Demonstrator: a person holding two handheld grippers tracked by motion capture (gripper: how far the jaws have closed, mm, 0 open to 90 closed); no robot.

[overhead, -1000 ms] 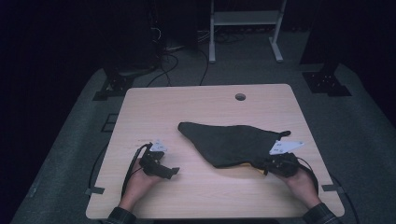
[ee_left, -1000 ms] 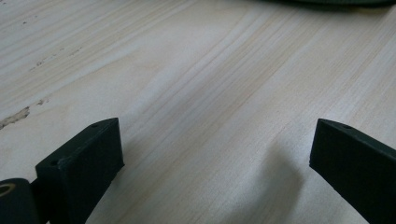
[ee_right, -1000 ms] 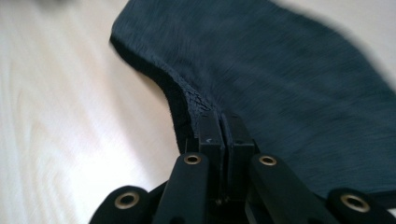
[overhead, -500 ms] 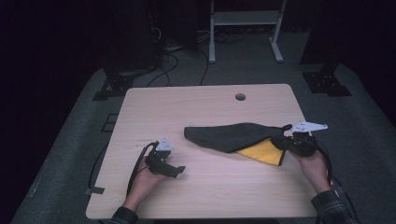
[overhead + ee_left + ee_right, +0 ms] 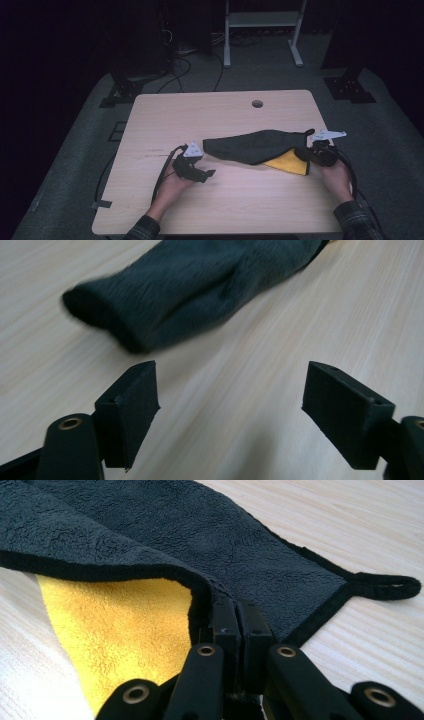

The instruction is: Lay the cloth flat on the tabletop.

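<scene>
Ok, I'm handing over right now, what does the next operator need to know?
Right tool: shut on the cloth at its right edge, dark side folded over the yellow side.
Left tool: jaws apart and just been closing, nothing between them, short of the cloth's left end.
Cloth lies mid-table, partly folded.
Left: probably take the left end and finish the fold.

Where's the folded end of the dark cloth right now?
In the high view, the folded end of the dark grey fleece cloth lies mid-table, just right of the left gripper and apart from it.
</scene>
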